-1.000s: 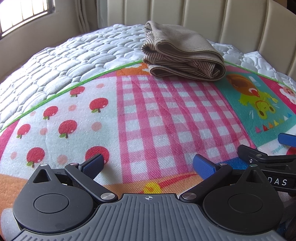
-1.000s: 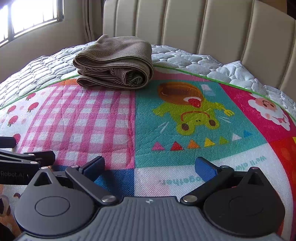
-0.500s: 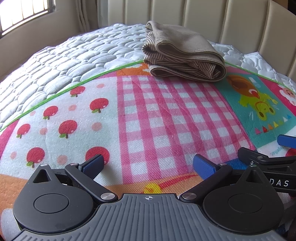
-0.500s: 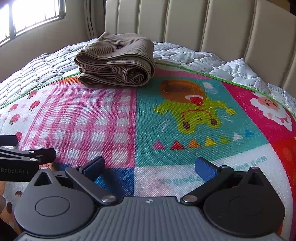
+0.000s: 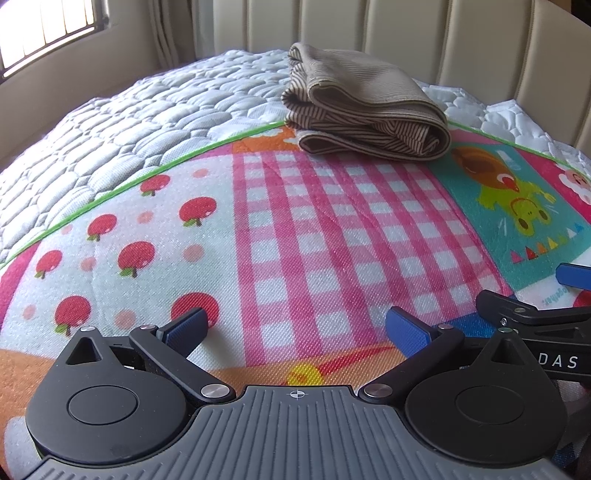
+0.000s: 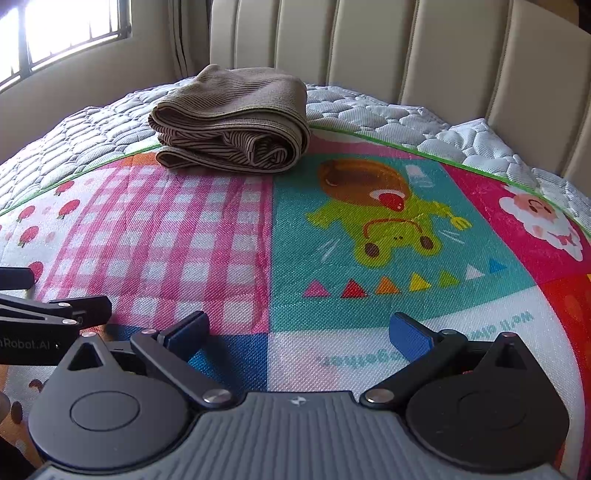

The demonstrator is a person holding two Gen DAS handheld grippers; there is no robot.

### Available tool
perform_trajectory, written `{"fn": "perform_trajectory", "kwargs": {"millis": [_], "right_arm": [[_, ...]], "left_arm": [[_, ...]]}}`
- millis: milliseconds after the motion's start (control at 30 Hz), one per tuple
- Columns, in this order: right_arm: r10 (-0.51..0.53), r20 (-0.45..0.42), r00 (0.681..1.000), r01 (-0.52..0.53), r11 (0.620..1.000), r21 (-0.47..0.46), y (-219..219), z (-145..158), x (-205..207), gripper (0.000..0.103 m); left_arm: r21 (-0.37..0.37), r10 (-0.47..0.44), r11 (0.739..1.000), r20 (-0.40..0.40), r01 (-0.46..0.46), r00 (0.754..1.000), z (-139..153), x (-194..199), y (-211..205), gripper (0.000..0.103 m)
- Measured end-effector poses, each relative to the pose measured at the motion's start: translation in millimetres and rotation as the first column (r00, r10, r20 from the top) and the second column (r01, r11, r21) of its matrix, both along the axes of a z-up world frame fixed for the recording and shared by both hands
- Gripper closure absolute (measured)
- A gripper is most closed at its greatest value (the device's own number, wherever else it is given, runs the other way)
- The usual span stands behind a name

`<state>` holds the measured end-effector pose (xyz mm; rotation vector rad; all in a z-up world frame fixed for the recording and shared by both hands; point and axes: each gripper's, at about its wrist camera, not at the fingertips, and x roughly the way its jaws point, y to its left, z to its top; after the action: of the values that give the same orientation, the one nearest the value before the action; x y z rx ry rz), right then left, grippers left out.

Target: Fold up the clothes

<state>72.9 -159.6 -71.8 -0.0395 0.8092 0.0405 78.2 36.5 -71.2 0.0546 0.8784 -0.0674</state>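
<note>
Large bed, white quilted mattress cover, padded beige headboard behind, bright window at far left. Spread over the near part, a colourful children's mat: apples, pink gingham, a green cartoon creature on teal. At the mat's far edge, partly on the quilting, a brown striped garment, folded into a thick, compact bundle, well apart from both tools. Nearest the lens, left gripper low over the gingham, blue pads spread wide, holding nothing. Just beside it, right gripper, likewise spread wide and empty over the mat's near squares.

Judged from the layout: folding of this piece apparently finished, bundle set aside, no unfolded clothing in view. Next move likely either fetching another garment from outside the frame or ending; if tidying the bundle, a long forward reach needed, with both pads closing on its loose layered edge.
</note>
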Motion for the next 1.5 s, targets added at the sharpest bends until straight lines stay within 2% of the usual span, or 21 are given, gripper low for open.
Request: {"fn": "perform_trajectory", "kwargs": {"millis": [1500], "right_arm": [[0.0,0.004,1.0,0.0,1.0,-0.003,0.3,-0.2,-0.1,0.0]], "left_arm": [[0.01,-0.003,1.0,-0.001,0.003,1.0,0.4,-1.9,-0.6,0.0]]}}
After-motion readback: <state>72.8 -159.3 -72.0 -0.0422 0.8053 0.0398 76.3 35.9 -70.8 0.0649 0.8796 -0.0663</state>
